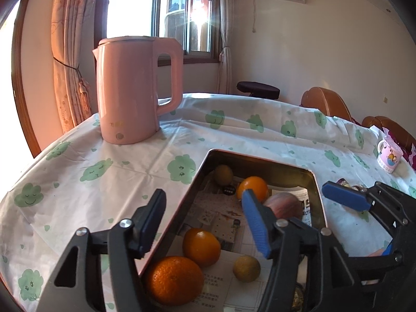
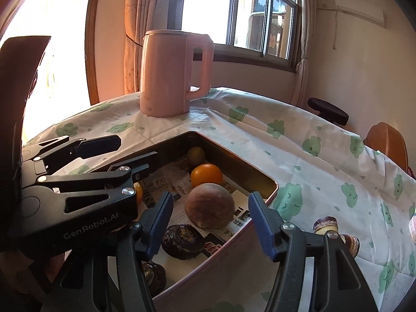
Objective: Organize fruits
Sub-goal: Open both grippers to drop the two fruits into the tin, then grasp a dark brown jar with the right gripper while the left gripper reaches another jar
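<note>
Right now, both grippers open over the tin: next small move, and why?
Probably ease the right gripper forward and down around the apple. Its jaws are open, the apple sits loose in the tin just ahead between them, and the left gripper holds nothing.

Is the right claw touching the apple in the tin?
Apart. The right wrist view shows the right claw open, both blue fingers clear of the apple.

A round surface [image 1: 130, 171] wears a white cloth printed with green smiling clouds. On it, the pink kettle [image 1: 135, 91] stands at eleven o'clock, the metal tin [image 1: 318, 200] at the near middle, a cartoon mug [image 1: 389, 156] at three o'clock, and small wrapped cakes [image 2: 326, 225] just beside the tin.
</note>
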`<state>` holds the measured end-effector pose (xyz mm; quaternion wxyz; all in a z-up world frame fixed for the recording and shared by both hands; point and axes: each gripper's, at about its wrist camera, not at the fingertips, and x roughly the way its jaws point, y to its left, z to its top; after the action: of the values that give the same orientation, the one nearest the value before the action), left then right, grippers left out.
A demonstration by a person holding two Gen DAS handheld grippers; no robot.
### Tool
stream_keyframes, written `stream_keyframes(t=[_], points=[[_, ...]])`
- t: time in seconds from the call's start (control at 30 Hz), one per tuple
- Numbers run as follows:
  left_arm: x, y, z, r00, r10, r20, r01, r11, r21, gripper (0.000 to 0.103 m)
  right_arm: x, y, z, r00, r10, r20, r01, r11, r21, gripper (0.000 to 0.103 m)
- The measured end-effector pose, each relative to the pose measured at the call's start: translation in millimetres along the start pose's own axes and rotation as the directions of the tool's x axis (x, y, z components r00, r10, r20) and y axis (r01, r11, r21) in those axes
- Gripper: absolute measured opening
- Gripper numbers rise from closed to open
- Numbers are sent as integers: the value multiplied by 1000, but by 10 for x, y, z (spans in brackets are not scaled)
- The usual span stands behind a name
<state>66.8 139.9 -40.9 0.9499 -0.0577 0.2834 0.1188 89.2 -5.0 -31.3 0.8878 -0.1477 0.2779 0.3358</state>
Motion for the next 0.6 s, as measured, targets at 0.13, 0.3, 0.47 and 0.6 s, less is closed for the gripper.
stream_keyframes(t=[0.13,0.3,0.47,0.6], points=[[-48,-41,19,1000,-4,14,4,1000,-2,70,-116,-99,-29,1000,-19,18,18,1000,12,62],[-78,-121,30,1000,-6,20,6,1000,10,73,-241,-316,-90,998,-55,33,54,998,37,62],[-89,-195,32,1000,-14,17,13,1000,9,77,-330,-634,-215,994,-107,24,104,991,87,62],[-125,-281,40,999,-29,16,29,1000,6,78,-409,-990,-356,985,-174,-3,172,973,154,62]])
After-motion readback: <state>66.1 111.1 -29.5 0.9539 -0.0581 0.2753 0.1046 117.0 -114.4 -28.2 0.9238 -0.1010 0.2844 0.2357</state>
